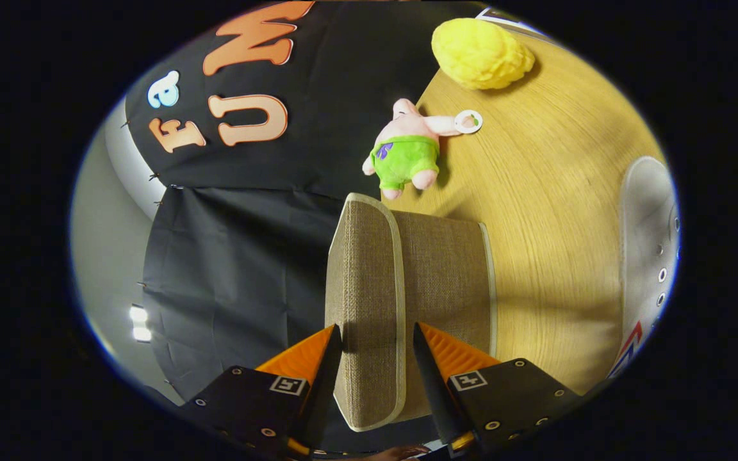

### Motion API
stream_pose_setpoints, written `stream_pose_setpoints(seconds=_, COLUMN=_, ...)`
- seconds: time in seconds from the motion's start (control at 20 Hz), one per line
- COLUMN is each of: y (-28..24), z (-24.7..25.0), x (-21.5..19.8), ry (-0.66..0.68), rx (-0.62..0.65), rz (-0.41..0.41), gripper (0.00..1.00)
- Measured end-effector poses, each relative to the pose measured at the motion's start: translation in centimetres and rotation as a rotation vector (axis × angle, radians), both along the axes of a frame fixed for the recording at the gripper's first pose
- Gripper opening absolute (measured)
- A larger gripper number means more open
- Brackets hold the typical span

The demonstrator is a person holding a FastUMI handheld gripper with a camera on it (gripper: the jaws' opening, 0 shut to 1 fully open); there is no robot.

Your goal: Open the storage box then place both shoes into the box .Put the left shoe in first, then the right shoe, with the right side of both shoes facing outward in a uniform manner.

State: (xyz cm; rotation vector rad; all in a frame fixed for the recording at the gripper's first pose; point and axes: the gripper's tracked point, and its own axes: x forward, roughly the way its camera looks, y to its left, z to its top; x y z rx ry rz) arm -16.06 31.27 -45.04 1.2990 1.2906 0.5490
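The storage box [446, 275] is beige woven fabric with pale trim and stands on the wooden table [555, 211]. Its lid [362, 269] is a woven panel with a pale border, raised off the box and seen edge-on. My gripper [377, 352] is shut on the lid's near edge, one finger pressing each face. A white shoe [647, 243] with metal eyelets lies on the table to the right of the box, well off to the side of the fingers. Only part of that shoe shows.
A pink plush toy in green shorts [407, 150] lies on the table just beyond the box. A yellow plush [481, 51] sits farther off. The table's edge runs beside the box, with black booth cloth beyond it.
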Motion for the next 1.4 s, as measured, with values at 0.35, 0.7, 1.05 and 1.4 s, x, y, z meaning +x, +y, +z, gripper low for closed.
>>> stream_pose_setpoints(seconds=0.35, y=0.8, z=-0.7, x=0.1, ry=0.007, rx=0.011, rz=0.005, gripper=0.67)
stream_pose_setpoints(seconds=0.7, y=2.6, z=-0.9, x=0.6, ry=0.029, rx=0.026, rz=-0.010, gripper=0.67)
stream_pose_setpoints(seconds=1.05, y=4.4, z=0.5, x=1.7, ry=-0.008, rx=0.130, rz=-0.067, gripper=0.67)
stream_pose_setpoints(seconds=1.4, y=5.4, z=0.7, x=0.2, ry=-0.008, rx=0.184, rz=-0.013, gripper=0.88)
